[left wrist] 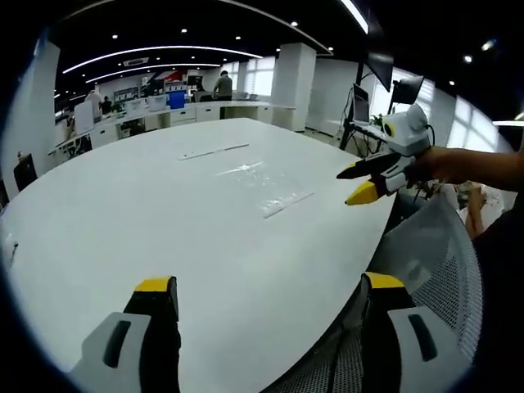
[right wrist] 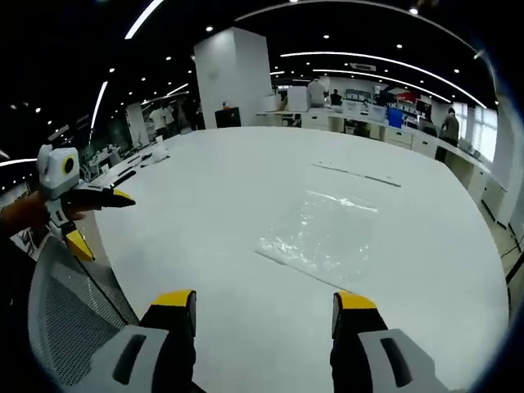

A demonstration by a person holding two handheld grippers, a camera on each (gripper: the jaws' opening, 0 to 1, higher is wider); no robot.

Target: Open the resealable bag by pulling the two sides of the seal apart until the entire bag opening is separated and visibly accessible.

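Left gripper view: left gripper (left wrist: 260,299) jaws spread wide, nothing betw. them, above near edge of table (left wrist: 147,213). Bag (left wrist: 266,187) lies flat mid-table, untouched. Right gripper (left wrist: 360,183) off table's edge beside bag, parted, empty. Mesh chair (left wrist: 434,262) below it.

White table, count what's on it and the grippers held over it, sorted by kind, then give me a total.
Clear resealable bags: 1, the bag lying flat on the table.
Thin strips lying on the tabletop beyond the bag: 1, the strip; what it is cannot be told.
Grippers: 2, the left gripper and the right gripper, both with jaws apart and holding nothing.
Total: 4.
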